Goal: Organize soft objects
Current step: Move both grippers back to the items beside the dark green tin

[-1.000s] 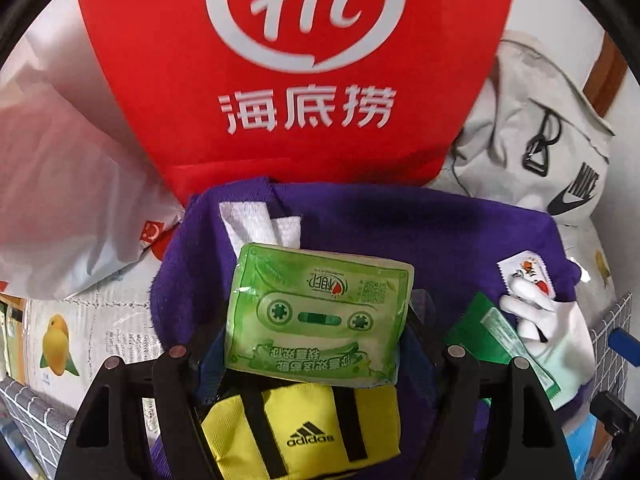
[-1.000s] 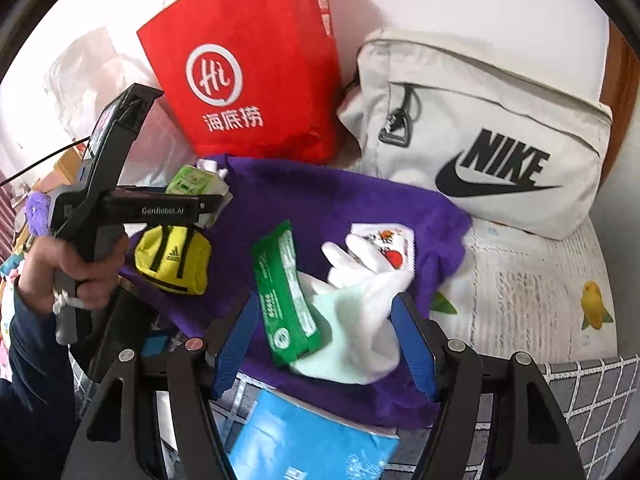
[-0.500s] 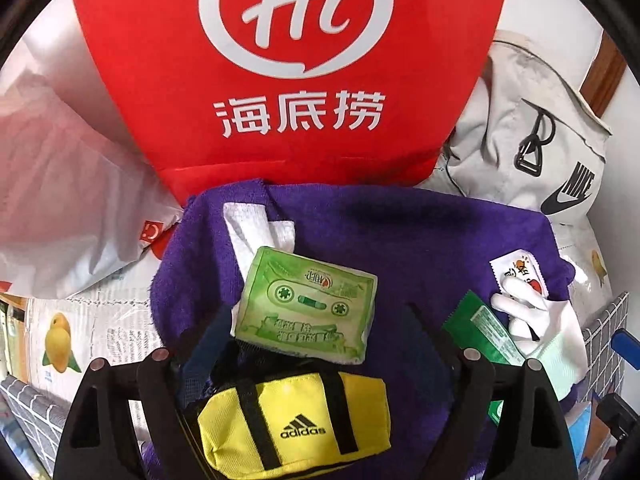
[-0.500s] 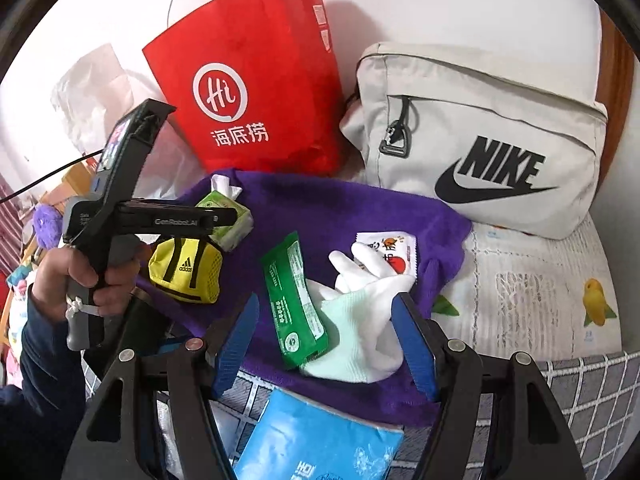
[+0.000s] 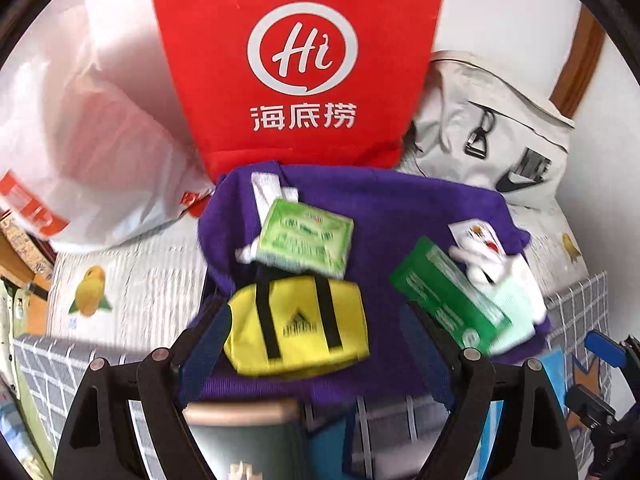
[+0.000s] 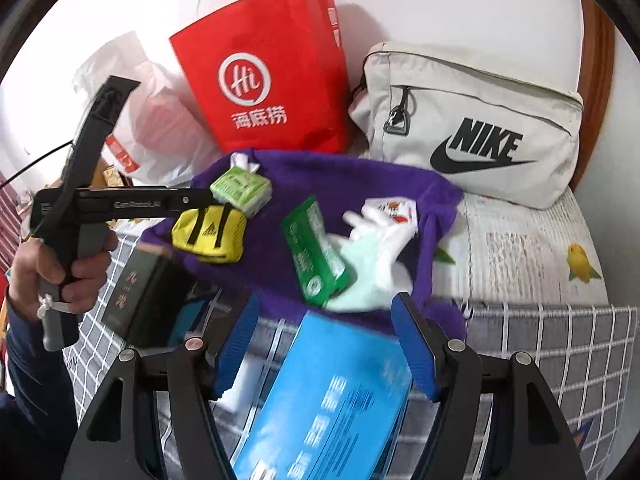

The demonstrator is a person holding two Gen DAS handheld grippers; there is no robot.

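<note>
A purple towel (image 5: pixel 384 208) (image 6: pixel 352 184) lies on the bed. On it are a light green tissue pack (image 5: pixel 306 240) (image 6: pixel 240 190), a yellow Adidas pouch (image 5: pixel 298 322) (image 6: pixel 210 234), a dark green wipes pack (image 5: pixel 448 296) (image 6: pixel 316 252), a white glove (image 5: pixel 504 276) (image 6: pixel 376 256) and a small white sachet (image 5: pixel 476 234) (image 6: pixel 394 206). My left gripper (image 5: pixel 316 344) (image 6: pixel 204 200) is open and empty, hovering just in front of the yellow pouch. My right gripper (image 6: pixel 324 344) is open and empty, in front of the wipes pack and glove.
A red Hi paper bag (image 5: pixel 304 60) (image 6: pixel 264 76), a grey Nike bag (image 5: pixel 504 136) (image 6: pixel 476 128) and a white plastic bag (image 5: pixel 92 144) stand behind the towel. A blue packet (image 6: pixel 332 404) and a dark box (image 6: pixel 136 292) lie on the checked cover near me.
My left gripper let go of the light green tissue pack, left it on the towel behind the yellow pouch, and drew back. My right gripper also drew back, staying open.
</note>
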